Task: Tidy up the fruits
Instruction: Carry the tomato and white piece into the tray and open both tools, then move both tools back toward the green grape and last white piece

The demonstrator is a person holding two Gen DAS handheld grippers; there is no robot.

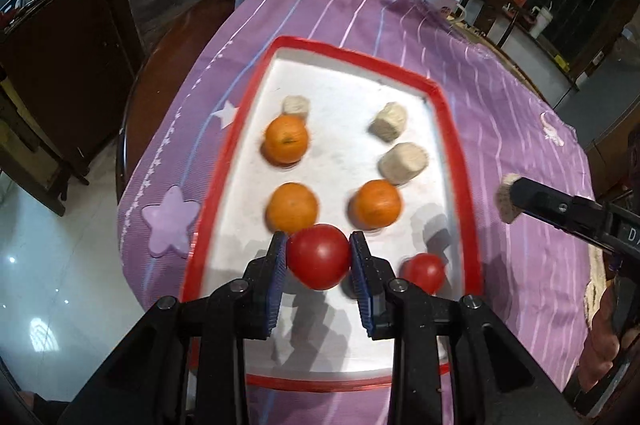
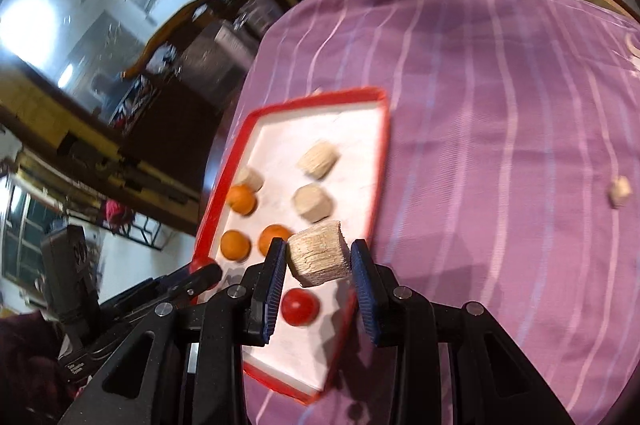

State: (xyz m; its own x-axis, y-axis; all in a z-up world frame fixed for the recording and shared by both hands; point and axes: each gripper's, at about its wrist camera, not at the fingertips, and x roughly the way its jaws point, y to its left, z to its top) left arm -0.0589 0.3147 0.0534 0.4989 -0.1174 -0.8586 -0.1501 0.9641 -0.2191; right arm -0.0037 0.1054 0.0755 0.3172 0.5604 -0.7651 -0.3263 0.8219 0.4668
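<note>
Left gripper (image 1: 319, 252) clenched on a large tomato (image 1: 319, 256) above the near end of the tray (image 1: 452, 129); skin likely smooth, soft, bruisable; right gripper (image 2: 319, 258) clamps a pale cylindrical piece (image 2: 318, 258), seemingly light, firm.

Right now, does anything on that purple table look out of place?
One beige chunk lies alone on the purple cloth, well off to the right of the red-rimmed tray, where the other beige pieces, oranges and a tomato sit. Otherwise nothing looks spilled or damaged; each hand-held gripper simply holds one item.
</note>
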